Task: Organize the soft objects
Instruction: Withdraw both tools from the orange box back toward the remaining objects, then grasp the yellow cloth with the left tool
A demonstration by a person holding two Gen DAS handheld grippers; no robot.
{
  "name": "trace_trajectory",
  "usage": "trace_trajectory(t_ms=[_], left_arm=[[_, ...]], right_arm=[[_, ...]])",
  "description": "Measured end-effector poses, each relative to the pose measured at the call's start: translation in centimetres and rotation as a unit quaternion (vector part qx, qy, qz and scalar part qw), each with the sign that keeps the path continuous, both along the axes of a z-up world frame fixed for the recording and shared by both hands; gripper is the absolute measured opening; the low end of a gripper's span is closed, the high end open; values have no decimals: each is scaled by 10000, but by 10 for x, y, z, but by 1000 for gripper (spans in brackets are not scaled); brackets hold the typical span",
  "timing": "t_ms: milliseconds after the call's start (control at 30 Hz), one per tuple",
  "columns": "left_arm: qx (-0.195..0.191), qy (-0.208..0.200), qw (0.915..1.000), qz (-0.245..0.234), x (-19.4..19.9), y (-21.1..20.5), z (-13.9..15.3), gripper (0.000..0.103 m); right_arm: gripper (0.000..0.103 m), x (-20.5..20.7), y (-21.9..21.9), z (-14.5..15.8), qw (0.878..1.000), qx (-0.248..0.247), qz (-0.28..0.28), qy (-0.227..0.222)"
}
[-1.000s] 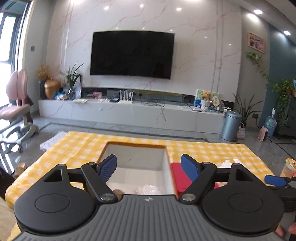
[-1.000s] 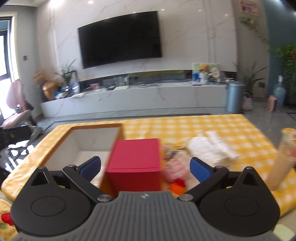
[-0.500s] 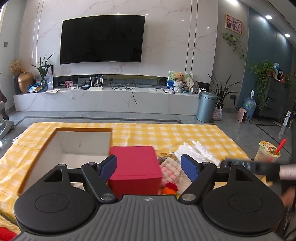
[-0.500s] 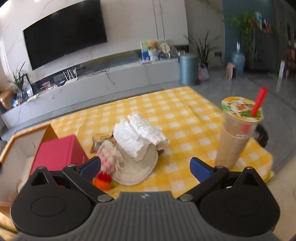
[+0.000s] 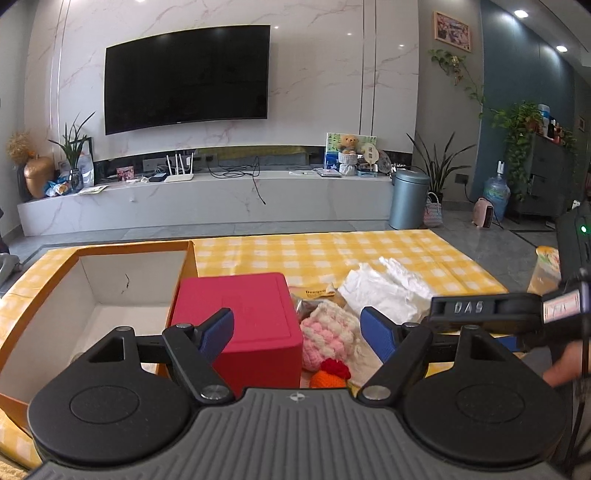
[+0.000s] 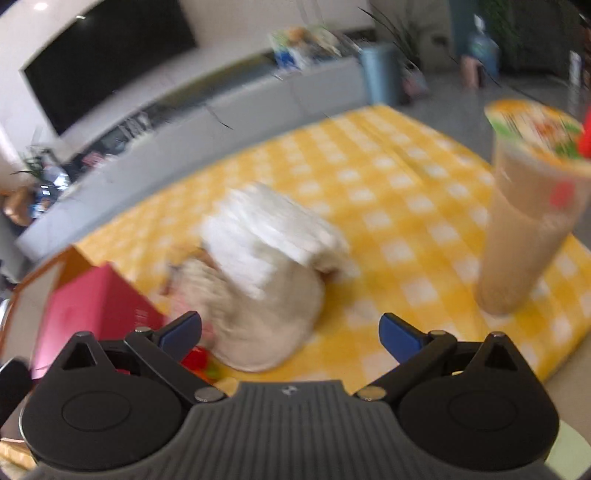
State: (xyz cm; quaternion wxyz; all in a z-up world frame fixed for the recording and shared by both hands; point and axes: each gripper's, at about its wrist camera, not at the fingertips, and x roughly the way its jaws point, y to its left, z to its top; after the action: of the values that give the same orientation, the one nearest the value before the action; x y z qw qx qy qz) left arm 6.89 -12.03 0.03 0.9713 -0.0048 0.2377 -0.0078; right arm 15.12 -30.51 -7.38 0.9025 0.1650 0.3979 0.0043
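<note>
Black ribbed tool (image 5: 297, 334), blue finger pads (image 5: 218, 332), silver screws.

White marble wall (image 5: 332, 74) with black TV (image 5: 186, 75); long low marble console (image 5: 207, 201) beneath; grey tiled floor (image 5: 258, 229); grey bin (image 5: 408, 199), potted plants (image 5: 437, 166) right; ceiling spotlights (image 5: 521, 14) lit.

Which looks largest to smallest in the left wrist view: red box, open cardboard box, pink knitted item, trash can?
1. open cardboard box
2. red box
3. pink knitted item and trash can: alike in apparent size; the can stands much farther away, so unranked.
</note>
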Motion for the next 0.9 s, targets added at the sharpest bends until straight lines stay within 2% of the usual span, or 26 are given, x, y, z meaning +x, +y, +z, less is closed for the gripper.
trace_trajectory(t_ms=[133, 200, 300, 433, 567, 733, 900], left_arm=[[28, 6, 9995, -311, -5, -1, -7, 92], [98, 67, 9981, -606, -3, -7, -15, 92], [157, 191, 9970, -736, 0, -15, -26, 92], [77, 401, 9940, -1013, 3, -27, -39, 92], [184, 707, 9888, -1303, 6, -42, -55, 92], [340, 876, 9887, -1172, 17, -54, -79, 92], [275, 1216, 9872, -990, 35, -49, -98, 92]], right_arm=[[100, 6, -16, -14, 9984, 506, -179, 200], [100, 9, -16, -17, 9982, 494, -221, 272], [100, 17, -12, -21, 9981, 498, -214, 281], [100, 28, -9, -22, 9981, 473, -385, 68], [100, 30, -4, -24, 9989, 380, -136, 225], [100, 32, 2, -31, 9983, -103, -284, 500], [100, 29, -5, -34, 9969, -22, -568, 548]])
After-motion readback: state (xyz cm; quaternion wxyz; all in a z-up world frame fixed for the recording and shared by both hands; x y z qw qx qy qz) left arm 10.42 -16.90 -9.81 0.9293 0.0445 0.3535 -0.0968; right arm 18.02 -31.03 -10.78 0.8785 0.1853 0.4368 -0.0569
